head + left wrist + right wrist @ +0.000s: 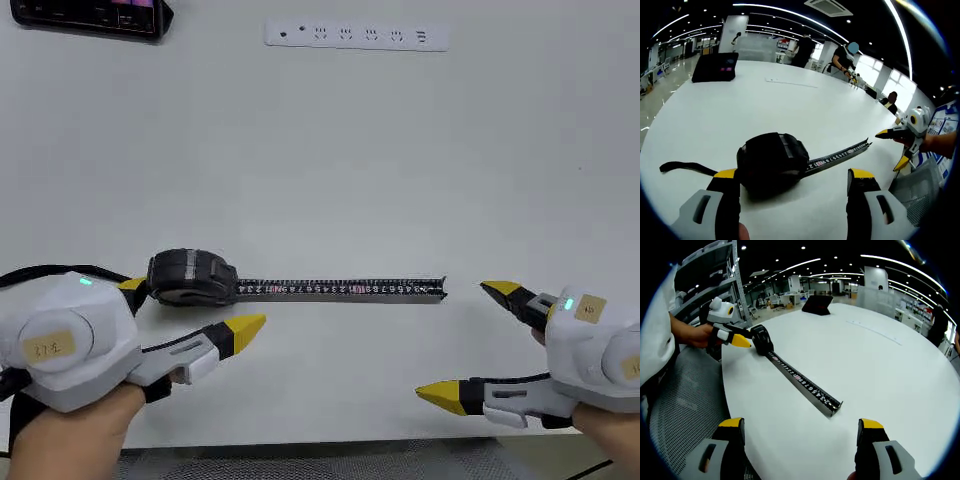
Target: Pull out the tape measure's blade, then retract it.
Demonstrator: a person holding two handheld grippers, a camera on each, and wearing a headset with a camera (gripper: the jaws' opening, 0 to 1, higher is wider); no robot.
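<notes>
Well, my left gripper point(190, 305) stood wide open with its jaws either side of the tape measure's case point(190, 277), holding nothing. I judged it was set there to steady the case once closed. Whether one jaw touched the case I could not tell. The case lay on the white table point(400, 150), its blade point(340, 290) drawn out flat toward my right. My right gripper point(468, 340) was open too and empty, near the blade's hooked tip point(441, 290) but apart from it, placed, I reckoned, to guide the retraction. I counted one tape measure, one blade, two grippers, one power strip point(355, 35) and one dark screen point(95, 15).
</notes>
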